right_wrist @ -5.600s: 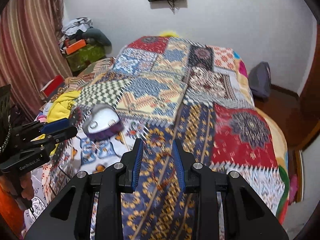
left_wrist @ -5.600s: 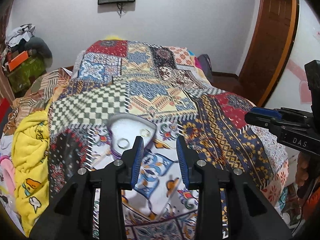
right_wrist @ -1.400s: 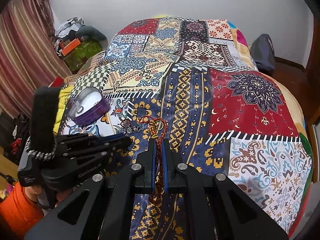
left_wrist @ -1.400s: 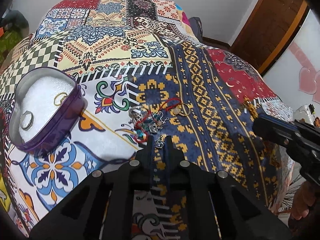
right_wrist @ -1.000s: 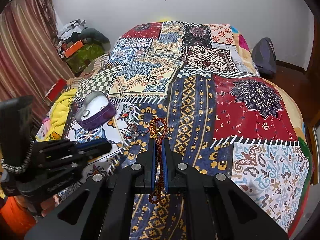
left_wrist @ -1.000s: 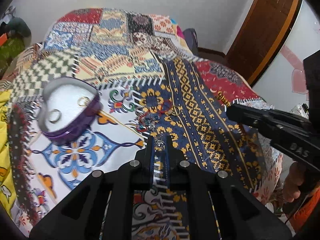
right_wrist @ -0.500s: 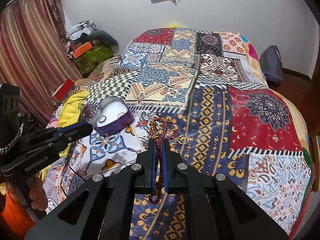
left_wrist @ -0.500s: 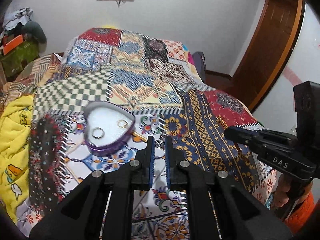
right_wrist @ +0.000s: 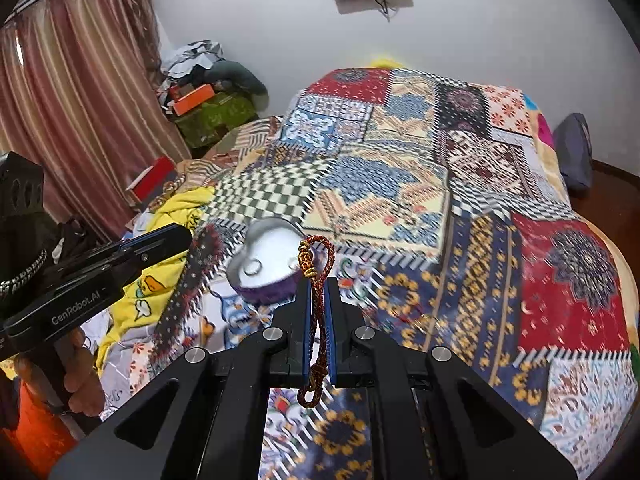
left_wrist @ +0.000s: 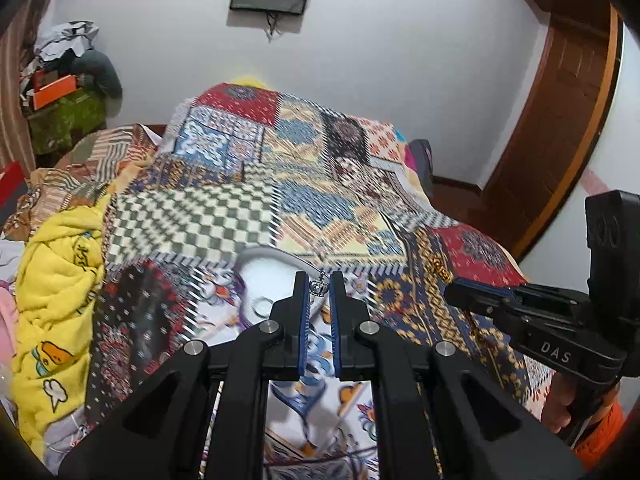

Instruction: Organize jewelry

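Observation:
My left gripper [left_wrist: 319, 289] is shut on a small silver crown charm [left_wrist: 319, 287], held above the near rim of the heart-shaped purple jewelry box [left_wrist: 260, 276]. My right gripper [right_wrist: 318, 292] is shut on a red braided cord bracelet with gold beads [right_wrist: 316, 264], held above the bed just right of the box [right_wrist: 264, 260]. A ring [right_wrist: 252, 268] lies on the box's white lining. The right gripper also shows in the left wrist view [left_wrist: 476, 294], and the left gripper in the right wrist view [right_wrist: 176, 236].
A patchwork quilt [left_wrist: 312, 184] covers the bed. A yellow towel [left_wrist: 56, 280] lies at its left edge. More jewelry, blurred, lies on the quilt [right_wrist: 420, 316]. Clutter and boxes [right_wrist: 200, 100] stand by the curtain [right_wrist: 72, 100]. A wooden door [left_wrist: 560, 100] is at the right.
Both grippers have lifted and moved left toward the heart box, each still holding its piece. The left gripper now sits over the box's near rim.

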A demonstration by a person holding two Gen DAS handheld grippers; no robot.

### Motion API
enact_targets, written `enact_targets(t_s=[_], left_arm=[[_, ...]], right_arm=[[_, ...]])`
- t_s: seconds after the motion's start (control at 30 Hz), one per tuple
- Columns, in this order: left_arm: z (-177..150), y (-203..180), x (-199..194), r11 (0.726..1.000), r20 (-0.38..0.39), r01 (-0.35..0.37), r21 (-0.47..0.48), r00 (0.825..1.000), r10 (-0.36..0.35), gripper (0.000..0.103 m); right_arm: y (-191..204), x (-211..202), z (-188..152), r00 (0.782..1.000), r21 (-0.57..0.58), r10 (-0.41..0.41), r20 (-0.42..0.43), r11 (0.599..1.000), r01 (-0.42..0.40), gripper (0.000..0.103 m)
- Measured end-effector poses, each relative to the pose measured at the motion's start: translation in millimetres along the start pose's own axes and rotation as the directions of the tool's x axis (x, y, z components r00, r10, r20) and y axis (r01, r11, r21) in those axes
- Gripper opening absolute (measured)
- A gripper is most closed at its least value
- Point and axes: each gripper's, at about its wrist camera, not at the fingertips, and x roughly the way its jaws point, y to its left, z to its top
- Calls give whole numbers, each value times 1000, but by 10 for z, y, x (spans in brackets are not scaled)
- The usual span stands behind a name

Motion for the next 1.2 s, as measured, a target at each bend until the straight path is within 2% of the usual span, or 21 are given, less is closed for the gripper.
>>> enact_targets(t_s=[0.4,0.67,0.9,1.2], left_arm=[[164,330,81,999,45,-35,-28,998,36,8],[235,380,238,1000,42,-16,-17,999,17,8],[245,442,520,1000,-11,13,-29,1000,-13,8],[177,530,868,997,-95,42,-68,994,-48,8]], right_arm=[[214,261,256,999,-37,42,19,998,-42,5],[283,631,358,997,-40,67,-30,997,-69,5],[272,968,395,991,-46,81,-105,995,-86,5],[173,1193,280,980,-38,79,-181,995,-87,5]])
